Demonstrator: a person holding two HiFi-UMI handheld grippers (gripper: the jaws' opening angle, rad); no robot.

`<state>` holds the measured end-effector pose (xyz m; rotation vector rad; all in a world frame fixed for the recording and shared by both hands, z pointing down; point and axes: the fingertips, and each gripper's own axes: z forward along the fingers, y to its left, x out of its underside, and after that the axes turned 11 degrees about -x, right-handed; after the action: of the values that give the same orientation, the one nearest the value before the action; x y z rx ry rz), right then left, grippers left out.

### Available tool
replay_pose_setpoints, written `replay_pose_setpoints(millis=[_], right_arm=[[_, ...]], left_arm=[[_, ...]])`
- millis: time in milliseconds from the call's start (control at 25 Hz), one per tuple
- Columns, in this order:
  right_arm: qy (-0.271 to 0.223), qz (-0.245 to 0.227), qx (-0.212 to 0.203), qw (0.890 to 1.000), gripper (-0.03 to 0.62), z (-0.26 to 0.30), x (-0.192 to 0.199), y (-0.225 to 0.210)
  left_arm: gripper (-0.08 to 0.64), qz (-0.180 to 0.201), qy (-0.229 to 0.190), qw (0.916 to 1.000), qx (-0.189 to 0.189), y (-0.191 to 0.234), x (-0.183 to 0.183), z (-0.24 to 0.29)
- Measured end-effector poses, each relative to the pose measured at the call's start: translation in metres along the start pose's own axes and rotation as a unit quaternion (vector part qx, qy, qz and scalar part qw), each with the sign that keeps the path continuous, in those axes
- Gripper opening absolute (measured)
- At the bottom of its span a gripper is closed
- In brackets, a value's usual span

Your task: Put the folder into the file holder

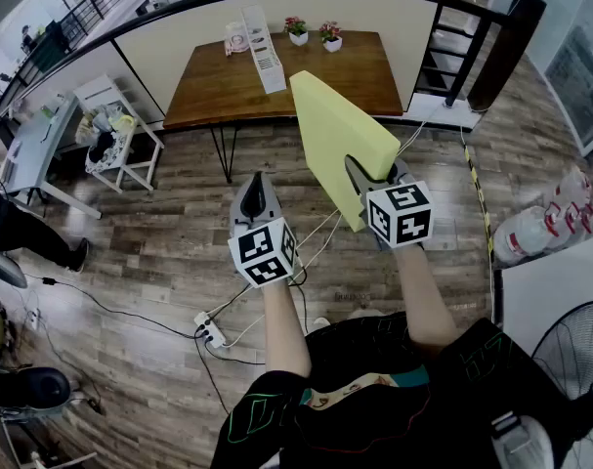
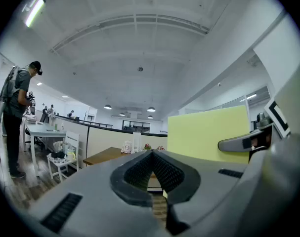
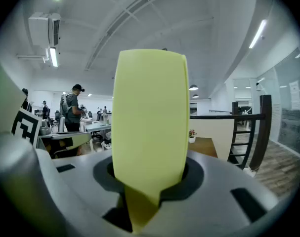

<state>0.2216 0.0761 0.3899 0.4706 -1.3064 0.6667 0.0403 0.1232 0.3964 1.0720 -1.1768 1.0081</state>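
A pale yellow folder (image 1: 337, 137) stands on edge in the air, held at its near corner by my right gripper (image 1: 366, 176), whose jaws are shut on it. In the right gripper view the folder (image 3: 150, 127) fills the middle and hides what lies ahead. My left gripper (image 1: 257, 195) hangs beside it to the left, shut with nothing in it; its closed tips (image 2: 151, 158) meet in the left gripper view, where the folder (image 2: 209, 132) shows at the right. The white file holder (image 1: 264, 49) stands on the wooden table (image 1: 218, 91) far ahead.
Two small potted plants (image 1: 314, 31) and a round white object (image 1: 237, 37) sit on the table. A black railing (image 1: 472, 42) runs right of it. A white side table (image 1: 110, 130) with clutter stands left. Cables and a power strip (image 1: 210, 330) lie on the floor.
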Motion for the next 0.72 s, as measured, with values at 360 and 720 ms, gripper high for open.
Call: replay_pose_setpoints(millis=[360, 720], right_arm=[[-0.018, 0.014, 0.003, 1.000, 0.152, -0.002, -0.014, 0.018], [-0.026, 0.022, 0.014, 0.999, 0.152, -0.011, -0.024, 0.030]], left_arm=[[-0.006, -0.002, -0.010, 0.9999, 0.006, 0.027, -0.011, -0.008], [-0.006, -0.022, -0.009, 0.9997, 0.010, 0.046, -0.007, -0.010]])
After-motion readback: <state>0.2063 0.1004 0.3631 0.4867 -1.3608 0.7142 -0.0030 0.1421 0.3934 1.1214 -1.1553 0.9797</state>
